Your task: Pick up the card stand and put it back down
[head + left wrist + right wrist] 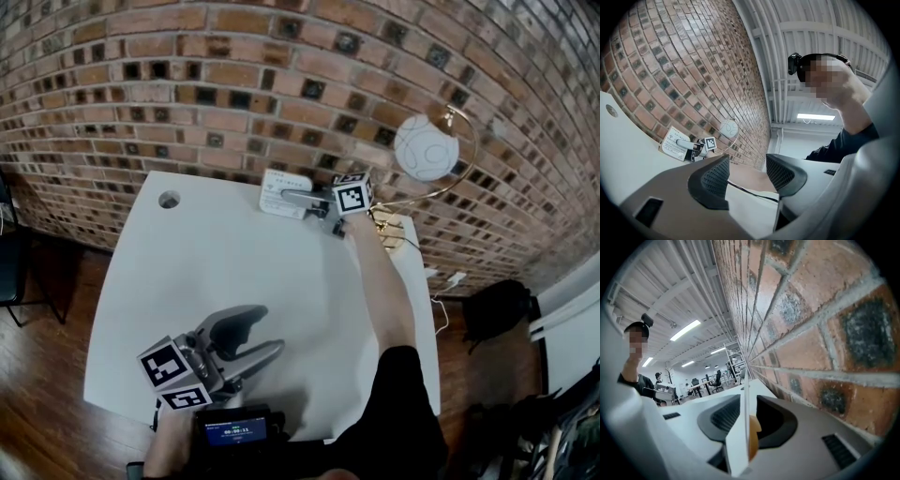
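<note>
No word or number can be read outright. The card stand (281,195), set between the jaws of the right gripper (302,200), carries lines of print too small to read, with what looks like a Wi-Fi sign near one corner. Black-and-white square markers cover the right cube (353,195) and the left cube (173,368). Just behind the left gripper (270,332), a small screen (232,432) shows digits too blurred to read.

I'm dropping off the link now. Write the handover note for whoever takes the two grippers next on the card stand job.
Left gripper: open, empty, over the table's near side.
Right gripper: open, jaws astride the card stand's sheet, pads not pressing.
Card stand: on the table's far edge, by the brick wall.
Done: stand is down; lift unconfirmed.
Left: if lifted, withdraw right gripper; otherwise grip, lift, set down.
</note>
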Motion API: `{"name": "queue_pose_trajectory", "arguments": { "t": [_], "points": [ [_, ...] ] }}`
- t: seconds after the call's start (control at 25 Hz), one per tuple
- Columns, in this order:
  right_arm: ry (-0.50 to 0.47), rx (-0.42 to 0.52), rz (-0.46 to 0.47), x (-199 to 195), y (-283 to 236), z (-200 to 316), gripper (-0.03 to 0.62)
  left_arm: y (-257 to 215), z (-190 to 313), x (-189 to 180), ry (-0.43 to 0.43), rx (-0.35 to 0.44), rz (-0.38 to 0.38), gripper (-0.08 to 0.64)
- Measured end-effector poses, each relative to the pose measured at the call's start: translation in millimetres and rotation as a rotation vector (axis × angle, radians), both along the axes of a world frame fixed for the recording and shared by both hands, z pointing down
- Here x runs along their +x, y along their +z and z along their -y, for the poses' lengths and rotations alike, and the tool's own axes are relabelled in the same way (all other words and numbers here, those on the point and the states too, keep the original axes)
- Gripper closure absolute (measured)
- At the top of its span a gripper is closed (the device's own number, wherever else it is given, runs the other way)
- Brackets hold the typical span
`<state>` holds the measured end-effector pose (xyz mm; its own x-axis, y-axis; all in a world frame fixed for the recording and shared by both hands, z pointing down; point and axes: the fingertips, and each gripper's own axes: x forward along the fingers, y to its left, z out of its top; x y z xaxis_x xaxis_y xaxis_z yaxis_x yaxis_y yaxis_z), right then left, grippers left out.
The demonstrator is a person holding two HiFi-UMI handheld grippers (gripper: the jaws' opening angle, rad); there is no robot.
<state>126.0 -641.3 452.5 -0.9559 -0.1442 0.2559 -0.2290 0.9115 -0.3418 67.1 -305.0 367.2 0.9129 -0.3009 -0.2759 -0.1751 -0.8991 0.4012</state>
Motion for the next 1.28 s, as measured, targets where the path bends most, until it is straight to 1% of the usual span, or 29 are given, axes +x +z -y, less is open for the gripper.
{"name": "queue_pose_trajectory", "arguments": {
  "t": [0.08, 0.24, 0.36, 0.44, 0.6, 0.72, 0.96, 1.04, 1.16, 1.28],
  "points": [
    [0.019, 0.002, -0.011, 5, -1, 0, 0.451, 1, 1, 0, -0.003, -0.002, 0.001, 0.319],
    [0.036, 0.014, -0.018, 15, -6, -5, 0.427, 3, 3, 1, -0.005, -0.005, 0.008, 0.319],
    [0.051, 0.019, -0.028, 22, -9, -12, 0.425, 6, 4, 2, -0.006, -0.014, 0.010, 0.319],
    [0.078, 0.016, -0.042, 31, -8, -13, 0.419, 7, 6, 3, -0.008, -0.025, 0.012, 0.319],
    [0.167, 0.018, -0.077, 60, -11, -11, 0.416, 9, 15, 8, 0.001, -0.031, 0.020, 0.319],
    [0.193, 0.027, -0.073, 71, -18, -23, 0.414, 13, 14, 9, 0.009, -0.036, 0.028, 0.319],
    [0.251, 0.027, -0.055, 81, -21, -33, 0.414, 20, 7, 8, 0.017, -0.050, 0.032, 0.319],
    [0.249, 0.031, -0.069, 80, -22, -38, 0.414, 20, 8, 9, 0.015, -0.048, 0.034, 0.319],
    [0.238, 0.028, -0.119, 70, -10, -41, 0.416, 18, 9, 9, 0.014, -0.050, 0.019, 0.319],
    [0.245, 0.032, -0.138, 61, -4, -34, 0.417, 16, 15, 11, 0.028, -0.088, -0.017, 0.319]
  ]
}}
